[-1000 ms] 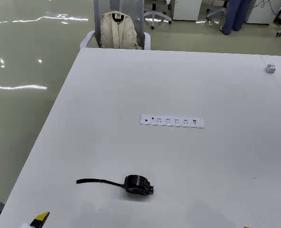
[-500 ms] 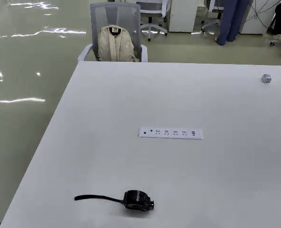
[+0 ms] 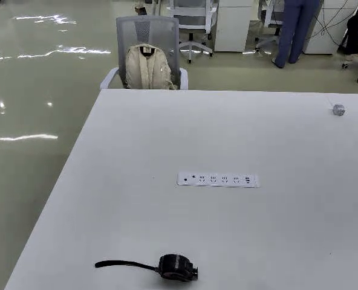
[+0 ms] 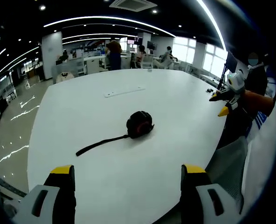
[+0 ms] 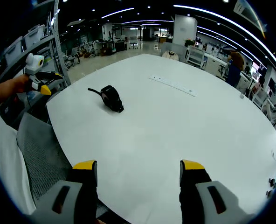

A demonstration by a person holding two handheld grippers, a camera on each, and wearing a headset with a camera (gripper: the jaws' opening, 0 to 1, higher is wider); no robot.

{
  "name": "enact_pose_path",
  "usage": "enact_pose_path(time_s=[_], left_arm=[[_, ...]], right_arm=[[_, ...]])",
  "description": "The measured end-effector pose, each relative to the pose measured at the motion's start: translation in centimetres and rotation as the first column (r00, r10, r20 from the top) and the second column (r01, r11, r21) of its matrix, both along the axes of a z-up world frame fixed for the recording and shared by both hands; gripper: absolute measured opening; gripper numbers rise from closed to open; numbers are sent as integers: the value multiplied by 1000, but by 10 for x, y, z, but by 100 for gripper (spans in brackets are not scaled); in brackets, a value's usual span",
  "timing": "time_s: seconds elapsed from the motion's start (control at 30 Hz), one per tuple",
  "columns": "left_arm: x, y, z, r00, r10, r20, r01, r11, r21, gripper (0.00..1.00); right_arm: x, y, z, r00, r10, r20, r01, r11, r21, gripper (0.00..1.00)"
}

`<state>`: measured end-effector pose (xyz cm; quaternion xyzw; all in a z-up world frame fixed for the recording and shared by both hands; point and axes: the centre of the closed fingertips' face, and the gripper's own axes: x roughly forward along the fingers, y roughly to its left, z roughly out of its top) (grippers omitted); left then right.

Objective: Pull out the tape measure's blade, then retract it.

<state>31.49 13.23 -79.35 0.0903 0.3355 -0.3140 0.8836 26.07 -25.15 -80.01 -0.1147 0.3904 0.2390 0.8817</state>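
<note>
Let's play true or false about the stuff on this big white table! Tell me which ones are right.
1. The tape measure lies on the white table. True.
2. The left gripper is squeezing it. False: its jaws are open, away from the tape measure.
3. A backpack sits on the chair. True.
4. The power strip lies on the tape measure. False: they lie apart.
5. The right gripper is open and holds nothing. True.
</note>
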Motion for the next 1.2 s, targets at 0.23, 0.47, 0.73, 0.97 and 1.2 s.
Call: enact_pose_path(time_s=[0.23,0.47,0.73,0.97,1.2], left_arm=[[6,-3,0,1000,-14,3,14,1000,2,91],[12,-11,-2,999,-33,2,33,999,4,91],[19,-23,-4,998,-57,3,57,998,6,90],[26,-34,-8,997,-81,4,81,997,1,89],[31,-44,-15,992,-125,2,125,992,17,88]], right_arm=[[5,6,-3,1000,27,-2,-27,1000,-3,72],[10,13,-9,999,45,-10,-45,999,6,72],[17,20,-14,998,65,-12,-65,998,10,71],[22,29,-16,996,92,-16,-92,996,11,71],[29,37,-20,993,114,-18,-114,993,16,71]])
